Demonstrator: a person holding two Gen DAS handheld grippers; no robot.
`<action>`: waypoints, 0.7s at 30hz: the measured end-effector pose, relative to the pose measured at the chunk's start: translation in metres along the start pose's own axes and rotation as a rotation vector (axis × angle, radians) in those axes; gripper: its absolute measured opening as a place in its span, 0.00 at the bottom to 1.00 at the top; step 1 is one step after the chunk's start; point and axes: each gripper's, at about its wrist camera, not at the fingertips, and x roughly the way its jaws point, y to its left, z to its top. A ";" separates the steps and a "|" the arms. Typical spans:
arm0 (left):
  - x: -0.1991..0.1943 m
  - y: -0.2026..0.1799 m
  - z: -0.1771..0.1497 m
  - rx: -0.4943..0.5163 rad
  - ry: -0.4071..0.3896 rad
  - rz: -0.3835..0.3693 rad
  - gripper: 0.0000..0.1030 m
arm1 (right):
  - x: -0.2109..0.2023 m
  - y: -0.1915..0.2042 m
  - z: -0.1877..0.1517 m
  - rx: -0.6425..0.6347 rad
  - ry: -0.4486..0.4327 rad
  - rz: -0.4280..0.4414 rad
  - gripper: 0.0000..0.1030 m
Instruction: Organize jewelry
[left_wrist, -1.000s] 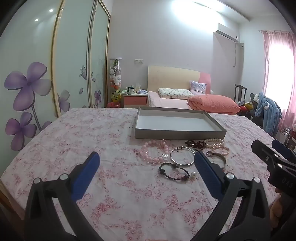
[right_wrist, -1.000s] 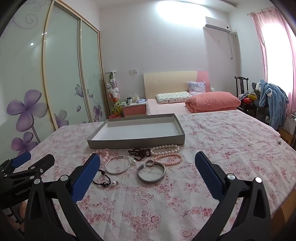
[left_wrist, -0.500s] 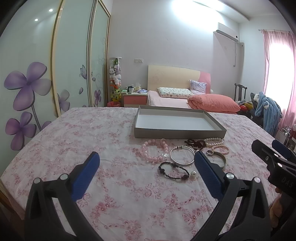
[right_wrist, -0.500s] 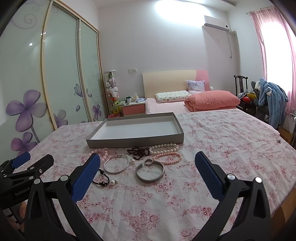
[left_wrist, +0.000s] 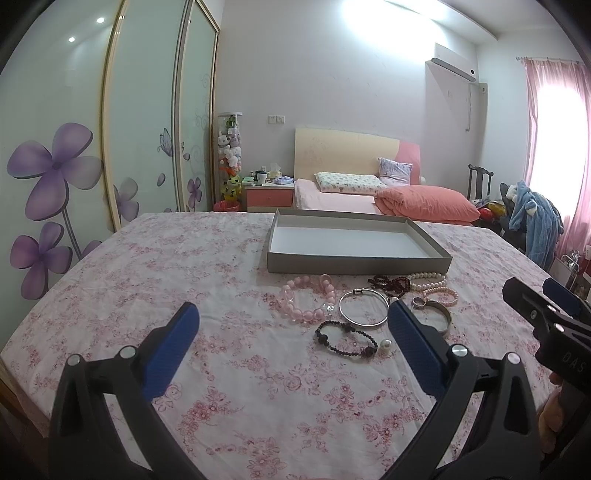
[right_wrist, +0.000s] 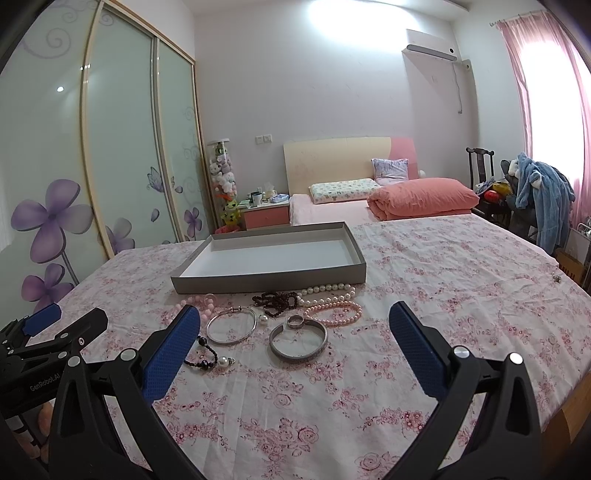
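Observation:
An empty grey tray sits on the floral tablecloth. In front of it lie a pink chunky bead bracelet, a thin silver bangle, a dark bead bracelet with a pearl, a wide silver cuff with a ring, dark red beads, a white pearl strand and a pink pearl strand. My left gripper is open and empty, short of the jewelry. My right gripper is open and empty, above the cuff.
The table carries a pink floral cloth; its right edge drops off near a wooden corner. Behind are a bed, a wardrobe with flower doors and a chair with clothes.
Both views have shifted slightly closer to the jewelry. Both grippers stay open and empty; nothing on the table has moved.

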 end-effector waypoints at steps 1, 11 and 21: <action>0.000 0.000 0.000 0.000 0.000 0.000 0.96 | 0.000 0.000 0.001 0.000 0.000 0.000 0.98; 0.000 0.000 0.000 0.000 0.002 0.002 0.96 | 0.001 -0.002 -0.004 0.004 0.002 0.000 0.98; 0.001 0.000 -0.002 0.000 0.004 0.003 0.96 | 0.002 -0.003 -0.004 0.005 0.005 0.002 0.98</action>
